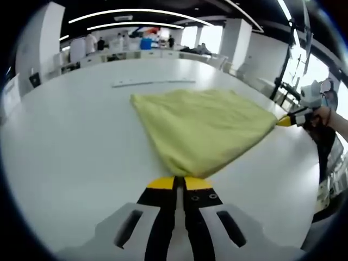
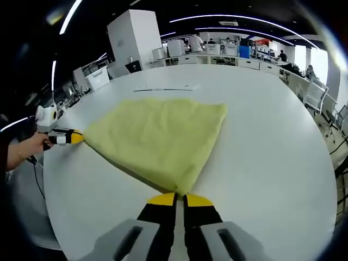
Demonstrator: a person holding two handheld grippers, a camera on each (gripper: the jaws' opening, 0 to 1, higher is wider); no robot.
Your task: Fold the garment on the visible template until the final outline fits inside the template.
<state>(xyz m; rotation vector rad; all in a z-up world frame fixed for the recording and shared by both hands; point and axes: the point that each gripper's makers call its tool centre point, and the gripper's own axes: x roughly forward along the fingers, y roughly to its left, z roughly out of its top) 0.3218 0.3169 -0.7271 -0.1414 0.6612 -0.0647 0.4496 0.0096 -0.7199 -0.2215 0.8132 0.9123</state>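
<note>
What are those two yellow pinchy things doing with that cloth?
A person is holding a gripper in each hand, and each one is pinching a corner of the yellow-green garment lying on the white table. The left gripper has its jaws closed on one corner, and the right gripper has its jaws closed on another. The cloth is stretched between them, already folded partway. A faint line marked on the table lies beyond it.

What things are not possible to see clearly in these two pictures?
- Template: under the yellow garment on the white table, both views; outline hidden.
- Garment corners: covered by the left gripper and right gripper fingers.
- Strip on table: too small to identify.
</note>
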